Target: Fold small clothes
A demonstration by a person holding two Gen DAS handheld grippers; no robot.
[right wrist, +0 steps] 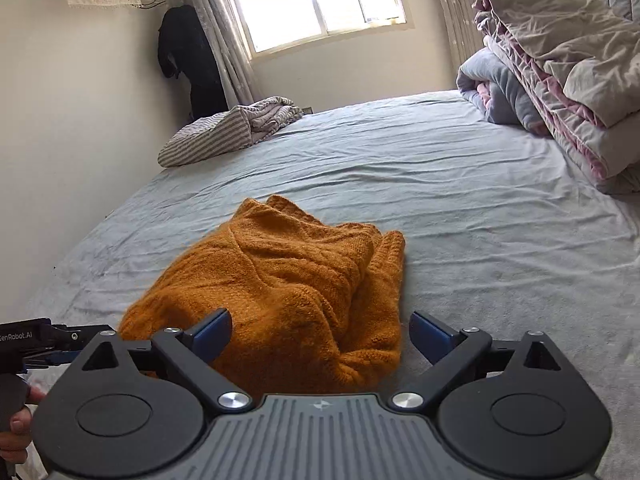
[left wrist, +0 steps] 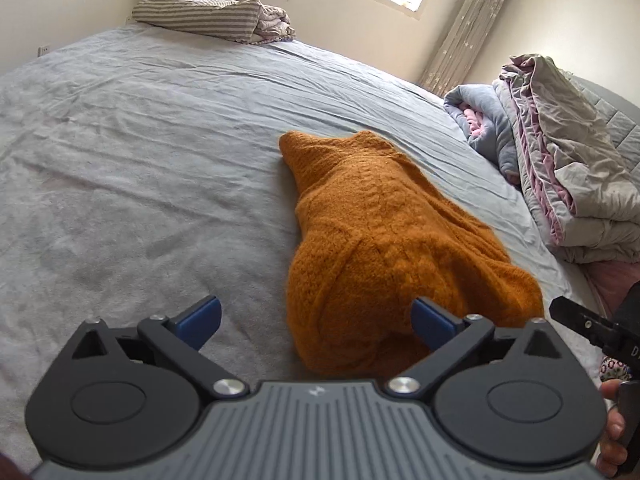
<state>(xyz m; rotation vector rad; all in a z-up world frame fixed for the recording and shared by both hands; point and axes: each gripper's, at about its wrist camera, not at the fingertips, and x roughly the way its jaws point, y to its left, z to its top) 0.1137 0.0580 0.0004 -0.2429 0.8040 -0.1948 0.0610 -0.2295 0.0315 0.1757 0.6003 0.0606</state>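
Sweater: your orange knit sweater (left wrist: 384, 240) lies bundled in a rough fold on the grey bedsheet (left wrist: 140, 160), near its close edge.
Left gripper (left wrist: 316, 320): released, jaws spread wide, nothing between them; it hangs just short of the sweater.
Right gripper (right wrist: 320, 338): released too, empty, straddling the sweater's near hem without pressing it.
Quilts (right wrist: 560, 80): stacked well beyond the sweater, probably parked there to leave you folding room.

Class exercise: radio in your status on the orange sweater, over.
Left gripper, right gripper open, empty. Orange sweater bundled on bed. Nothing in the way.
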